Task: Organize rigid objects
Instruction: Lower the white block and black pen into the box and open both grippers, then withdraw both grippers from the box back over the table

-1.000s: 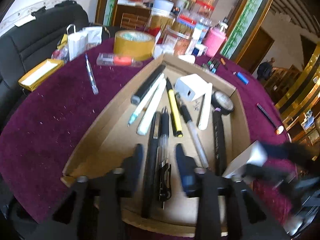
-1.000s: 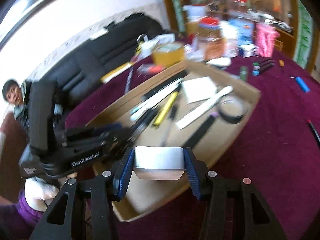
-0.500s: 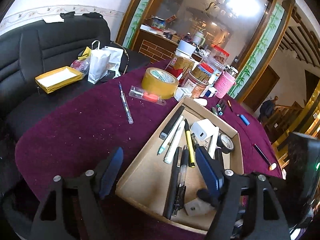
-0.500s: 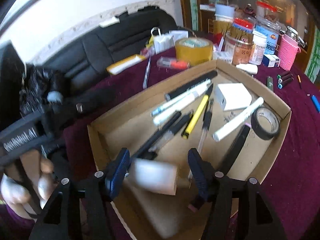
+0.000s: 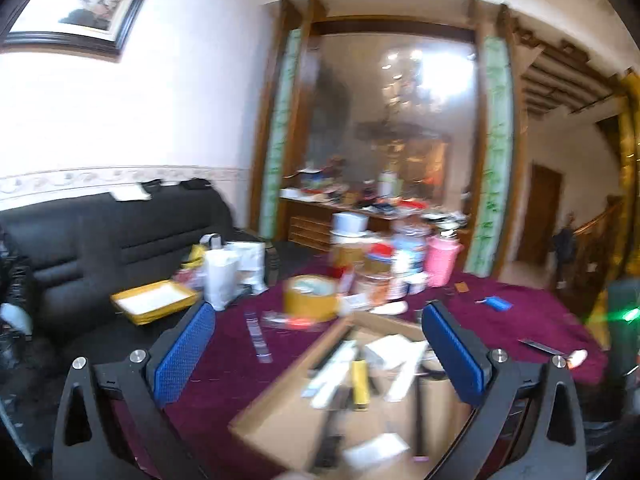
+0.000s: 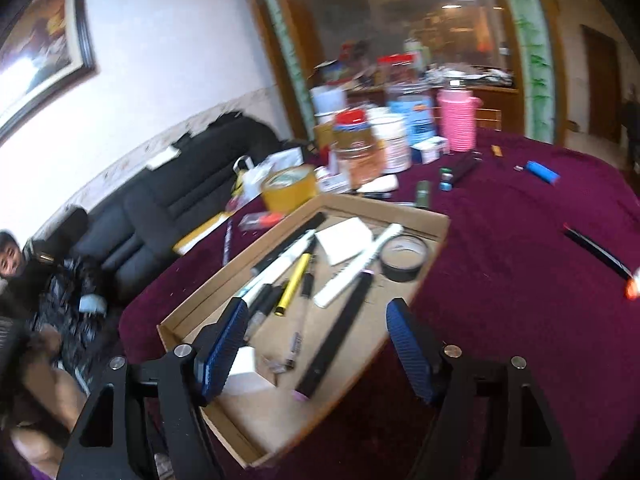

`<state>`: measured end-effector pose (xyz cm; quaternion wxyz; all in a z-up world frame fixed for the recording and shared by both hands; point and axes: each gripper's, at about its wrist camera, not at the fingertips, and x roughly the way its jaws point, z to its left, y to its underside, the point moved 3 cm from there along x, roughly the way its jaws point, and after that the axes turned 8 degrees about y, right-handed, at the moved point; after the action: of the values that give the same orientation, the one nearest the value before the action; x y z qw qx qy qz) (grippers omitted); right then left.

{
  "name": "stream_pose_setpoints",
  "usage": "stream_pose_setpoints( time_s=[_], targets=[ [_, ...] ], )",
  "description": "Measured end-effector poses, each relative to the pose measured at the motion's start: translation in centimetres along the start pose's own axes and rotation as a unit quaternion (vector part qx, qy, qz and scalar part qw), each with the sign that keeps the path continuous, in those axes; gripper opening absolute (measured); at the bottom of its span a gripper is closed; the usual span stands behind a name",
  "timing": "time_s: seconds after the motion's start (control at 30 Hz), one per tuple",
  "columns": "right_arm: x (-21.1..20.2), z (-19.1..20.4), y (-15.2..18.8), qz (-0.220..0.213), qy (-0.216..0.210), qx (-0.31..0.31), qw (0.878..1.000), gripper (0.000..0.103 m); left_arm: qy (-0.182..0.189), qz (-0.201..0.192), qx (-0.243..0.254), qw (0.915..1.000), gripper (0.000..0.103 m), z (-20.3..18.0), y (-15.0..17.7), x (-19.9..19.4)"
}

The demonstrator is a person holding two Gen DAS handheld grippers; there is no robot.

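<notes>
Table with a maroon cloth filled the lower part of both views; a black sofa stood behind it along the wall, where a person sat at the far left of the right wrist view. A shallow cardboard tray lay on the cloth, blurred in the left wrist view. Jars and tubs, among them a pink container, crowded the far edge, with a roll of brown tape just beside the tray's far corner. Inside the tray: a long black bar, a white marker, a white pad, a roll of black tape, a yellow pen, more pens alongside. A small white block sat in the tray's near corner, just beside the inner face of the right gripper's left finger but not pressed from both sides. Right jaws had just been opening and stood wide, gripping nothing. Left gripper, above the tray, had also just been opening; jaws at full spread, empty. Loose on the cloth outside the tray: a blue lighter and a dark pen.
</notes>
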<state>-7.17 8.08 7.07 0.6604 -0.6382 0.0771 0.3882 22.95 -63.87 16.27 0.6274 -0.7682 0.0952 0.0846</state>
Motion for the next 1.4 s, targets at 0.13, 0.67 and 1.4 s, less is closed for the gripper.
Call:
stream_pose_setpoints(
  time_s=[0.13, 0.67, 1.4],
  targets=[
    [-0.6, -1.4, 1.7, 0.003, 0.011, 0.029, 1.000, 0.078, 0.052, 0.086, 0.007, 0.9949, 0.103, -2.6, 0.8, 2.4],
    [-1.6, -2.2, 5.1, -0.004, 0.087, -0.025, 0.996, 0.081, -0.065, 0.188, 0.006, 0.9801, 0.103, -3.6, 4.5, 4.9],
    [-0.1, 0.3, 6.2, 0.029, 0.120, -0.075, 0.990, 0.085, -0.091, 0.219, 0.000, 0.9715, 0.103, -1.6, 6.1, 5.7]
  ],
)
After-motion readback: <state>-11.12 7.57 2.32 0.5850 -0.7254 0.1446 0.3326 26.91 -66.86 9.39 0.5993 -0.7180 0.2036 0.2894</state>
